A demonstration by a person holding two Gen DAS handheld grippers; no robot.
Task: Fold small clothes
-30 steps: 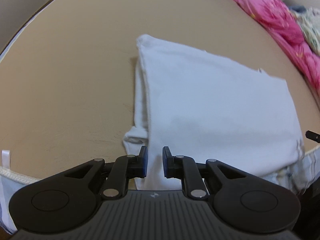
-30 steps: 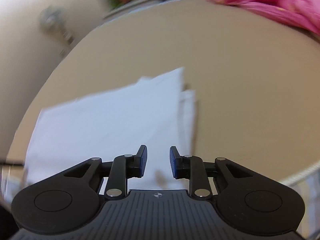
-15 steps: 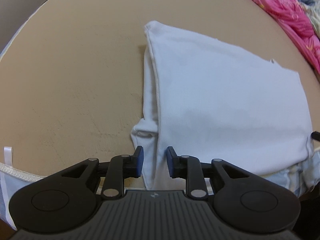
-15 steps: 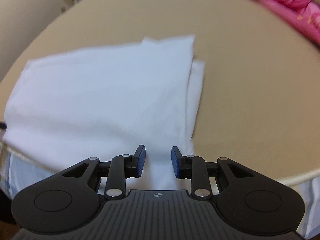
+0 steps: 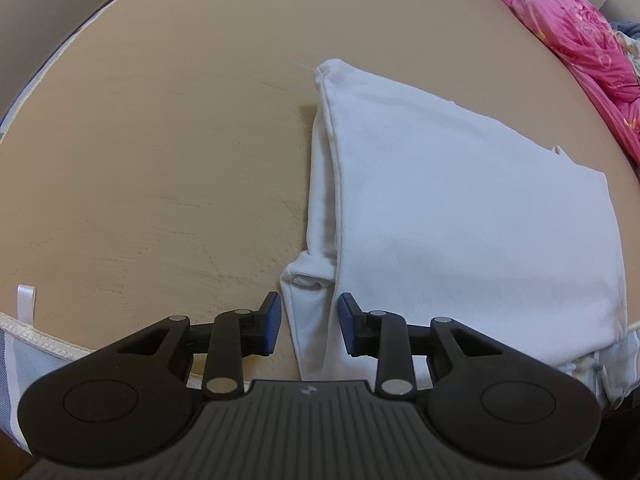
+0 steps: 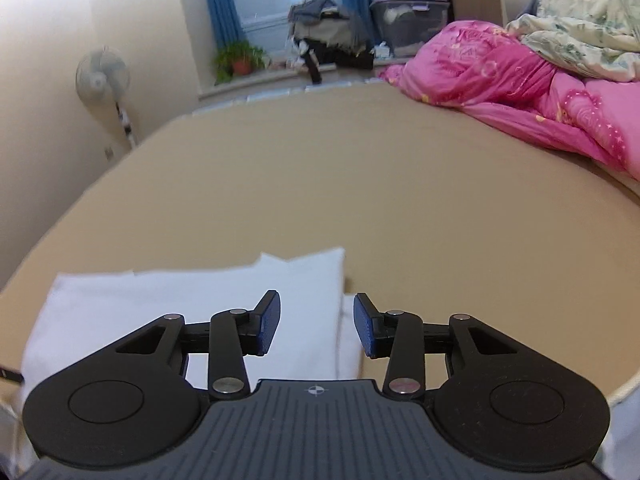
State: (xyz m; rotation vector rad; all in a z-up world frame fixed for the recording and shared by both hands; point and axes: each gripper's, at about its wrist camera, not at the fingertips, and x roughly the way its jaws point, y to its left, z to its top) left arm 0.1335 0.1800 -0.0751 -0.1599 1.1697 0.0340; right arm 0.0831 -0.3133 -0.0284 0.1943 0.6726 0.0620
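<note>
A white garment (image 5: 460, 208) lies folded flat on the tan bed surface (image 5: 160, 152), its near edge hanging over the bed's front rim. My left gripper (image 5: 308, 322) hovers over the garment's near left corner, where a sleeve cuff (image 5: 306, 276) pokes out; its jaws are opening and the pads press on nothing. In the right wrist view the same garment (image 6: 168, 304) fills the lower left. My right gripper (image 6: 317, 326) is above the garment's right edge, tilted toward the room, its jaws opening with nothing held.
A pink quilt (image 6: 520, 96) and a floral blanket (image 6: 584, 12) are heaped at the bed's far right. A standing fan (image 6: 103, 76), a potted plant (image 6: 240, 60) and piled clothes (image 6: 328, 28) stand by the window beyond. The bed's piped edge (image 5: 44, 342) runs near my left gripper.
Both grippers have opened wider. The right one has lifted and tipped up, so the room now shows beyond the bed. The left has drawn back slightly from the garment's corner.
</note>
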